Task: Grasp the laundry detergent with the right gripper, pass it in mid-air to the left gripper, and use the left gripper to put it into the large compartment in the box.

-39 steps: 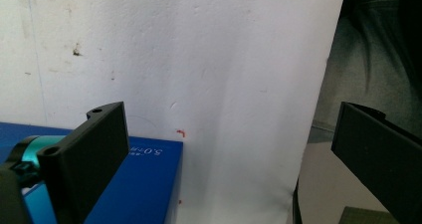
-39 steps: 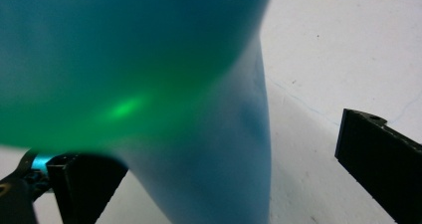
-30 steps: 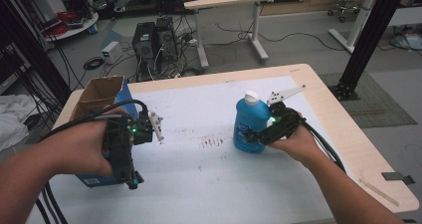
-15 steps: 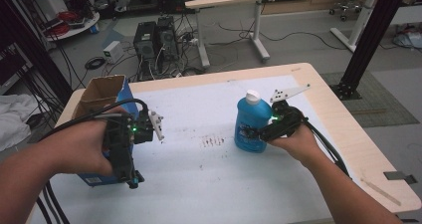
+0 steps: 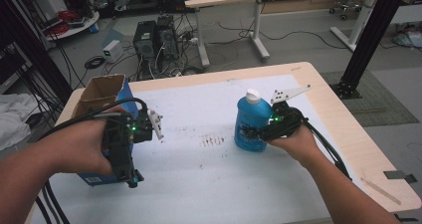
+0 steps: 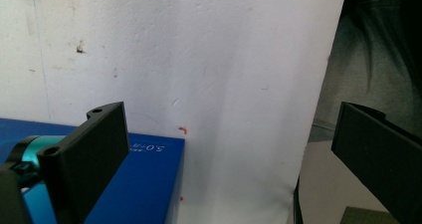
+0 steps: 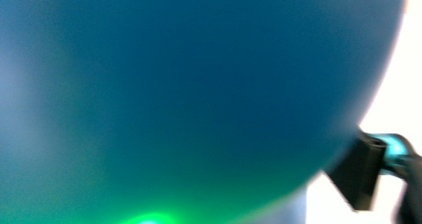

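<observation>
The blue box (image 6: 134,184) beside the wide left gripper (image 6: 234,154) reads "5.0" upside down; the right gripper (image 5: 256,133) fingers have been closing around the blue bottle (image 5: 251,122)

A light wooden table (image 5: 348,134) is seen, covered over most of its top by a white sheet (image 5: 199,109). A blue bottle (image 5: 251,122) with a white cap stands upright on the sheet at right. A blue box (image 5: 102,176) rests at left, an open cardboard box (image 5: 102,89) just behind it. Reddish marks (image 5: 213,141) are noted mid-sheet.
</observation>
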Action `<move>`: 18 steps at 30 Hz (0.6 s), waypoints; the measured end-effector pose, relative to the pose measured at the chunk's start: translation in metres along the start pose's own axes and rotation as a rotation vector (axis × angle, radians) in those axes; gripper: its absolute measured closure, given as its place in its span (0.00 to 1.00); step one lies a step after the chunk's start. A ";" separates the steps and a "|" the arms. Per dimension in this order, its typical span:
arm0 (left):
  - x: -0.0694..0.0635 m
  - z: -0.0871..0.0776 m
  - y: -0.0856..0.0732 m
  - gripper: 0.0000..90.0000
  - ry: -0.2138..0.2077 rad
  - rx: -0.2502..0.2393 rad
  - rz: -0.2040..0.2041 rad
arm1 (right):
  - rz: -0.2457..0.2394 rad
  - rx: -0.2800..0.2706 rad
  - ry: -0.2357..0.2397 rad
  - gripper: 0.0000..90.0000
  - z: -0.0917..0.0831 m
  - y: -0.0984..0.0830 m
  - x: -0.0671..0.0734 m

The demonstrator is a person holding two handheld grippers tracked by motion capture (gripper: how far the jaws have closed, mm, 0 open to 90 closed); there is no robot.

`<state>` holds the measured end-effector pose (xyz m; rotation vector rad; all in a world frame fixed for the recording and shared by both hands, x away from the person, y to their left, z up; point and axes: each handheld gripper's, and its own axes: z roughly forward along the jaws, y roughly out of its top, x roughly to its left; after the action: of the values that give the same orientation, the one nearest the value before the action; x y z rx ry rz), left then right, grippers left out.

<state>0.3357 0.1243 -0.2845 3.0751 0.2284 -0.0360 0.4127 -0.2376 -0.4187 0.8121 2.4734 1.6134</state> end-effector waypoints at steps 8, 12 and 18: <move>0.000 0.000 0.000 0.02 0.002 0.001 -0.005 | -0.019 0.004 0.000 0.30 0.001 0.000 0.000; 0.000 0.000 -0.001 0.02 0.003 0.003 -0.005 | -0.021 0.005 0.006 0.35 0.000 0.000 0.001; 0.001 -0.001 0.000 0.02 0.004 0.003 -0.002 | -0.028 0.007 0.011 0.38 0.002 -0.002 0.002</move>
<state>0.3366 0.1248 -0.2838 3.0779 0.2325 -0.0302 0.4113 -0.2360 -0.4205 0.7678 2.4872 1.6053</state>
